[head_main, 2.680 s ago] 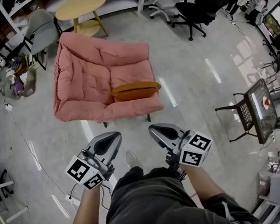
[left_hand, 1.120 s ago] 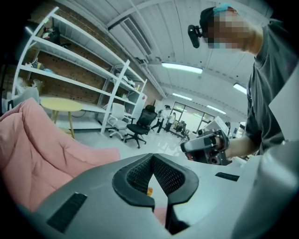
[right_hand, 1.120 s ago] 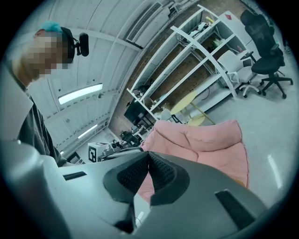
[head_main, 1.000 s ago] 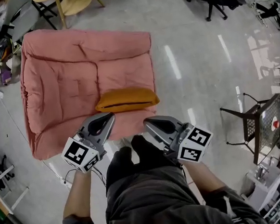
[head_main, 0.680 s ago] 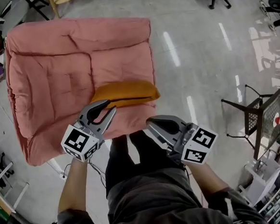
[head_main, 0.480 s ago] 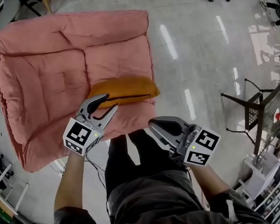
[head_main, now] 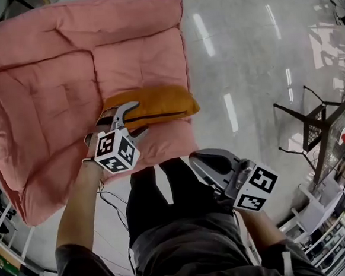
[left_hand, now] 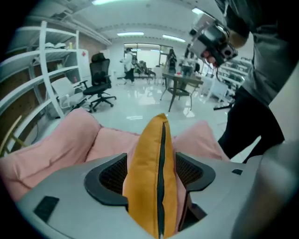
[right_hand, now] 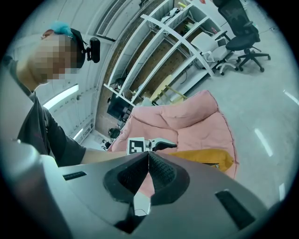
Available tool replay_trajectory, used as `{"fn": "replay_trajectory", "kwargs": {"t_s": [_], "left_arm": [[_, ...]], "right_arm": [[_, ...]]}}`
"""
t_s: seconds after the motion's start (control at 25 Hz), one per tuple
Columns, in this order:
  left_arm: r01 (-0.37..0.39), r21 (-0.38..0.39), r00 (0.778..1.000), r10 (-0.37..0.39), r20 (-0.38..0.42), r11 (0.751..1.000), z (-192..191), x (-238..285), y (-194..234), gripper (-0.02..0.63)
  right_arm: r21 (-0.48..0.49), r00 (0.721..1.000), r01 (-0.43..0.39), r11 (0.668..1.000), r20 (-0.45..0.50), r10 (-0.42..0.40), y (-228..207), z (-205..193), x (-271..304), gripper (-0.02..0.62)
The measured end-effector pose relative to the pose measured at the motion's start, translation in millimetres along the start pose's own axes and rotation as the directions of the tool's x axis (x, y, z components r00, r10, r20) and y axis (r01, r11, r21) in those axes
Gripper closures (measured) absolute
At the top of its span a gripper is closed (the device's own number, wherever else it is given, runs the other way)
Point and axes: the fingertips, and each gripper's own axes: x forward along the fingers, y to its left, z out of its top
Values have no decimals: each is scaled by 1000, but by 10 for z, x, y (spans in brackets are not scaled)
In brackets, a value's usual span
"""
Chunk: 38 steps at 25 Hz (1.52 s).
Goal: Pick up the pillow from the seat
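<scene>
An orange pillow (head_main: 158, 103) with a dark zip lies on the front of the pink armchair's seat (head_main: 49, 84). My left gripper (head_main: 132, 118) reaches over the seat's front edge. Its jaws are opening and stand either side of the pillow's near end (left_hand: 149, 140), with the dark pads (left_hand: 110, 175) showing beside it. My right gripper (head_main: 199, 161) hangs shut and empty over the floor, in front of the chair. From the right gripper (right_hand: 148, 158) view, the pillow (right_hand: 205, 156) and the left gripper (right_hand: 154, 144) lie ahead on the pink seat (right_hand: 187, 116).
A black metal-frame stand (head_main: 317, 123) is on the glossy floor to the right. The person's dark legs (head_main: 164, 188) stand at the chair's front edge. Office chairs (left_hand: 100, 86), a table (left_hand: 180, 81) and white shelves (left_hand: 51, 60) are further back.
I have come up to the armchair. My left gripper has gone forward over the seat edge and opened round the pillow's near end. The right gripper has stayed low and shut.
</scene>
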Motion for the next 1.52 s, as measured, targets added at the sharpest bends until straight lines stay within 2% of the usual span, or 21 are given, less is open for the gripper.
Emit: {"fn": "replay_trajectory", "kwargs": {"t_s": [0.12,0.24,0.4,0.48,0.6,0.76,1.0,1.12,1.32,1.52], "left_arm": [[16,144,995,0,-105,989,-194,240,-16,252],[61,215,983,-20,-185,975,-375,450,-29,214],[133,218,962,-74,-261,967,-572,716,-68,168],[155,201,955,-94,-283,967,-626,803,-71,138],[167,178,947,-107,-304,970,-693,874,-41,127],[175,127,942,-128,-311,976,-777,955,-9,134],[203,99,935,-163,-315,974,-740,895,-18,309],[195,71,941,-166,-296,978,-672,728,-13,344],[124,-42,971,-130,-200,991,-340,181,186,348],[3,-74,995,-10,-96,997,80,-667,426,348]], "right_arm": [[10,1000,16,1000,-3,-15,-62,-6,-9,581],[16,1000,30,999,-8,-29,-131,-11,-21,581],[31,999,43,999,-12,-43,-223,-16,-35,581],[38,999,48,998,-16,-47,-245,-25,-35,581],[48,998,52,997,-26,-51,-260,-44,-20,581],[62,998,57,996,-35,-55,-303,-86,-14,581],[62,997,68,996,-29,-66,-281,-44,-42,581],[56,998,66,996,-10,-66,-189,41,-54,581],[12,997,66,998,42,-66,51,287,-98,581],[-67,993,45,997,108,-38,492,646,-95,581]]}}
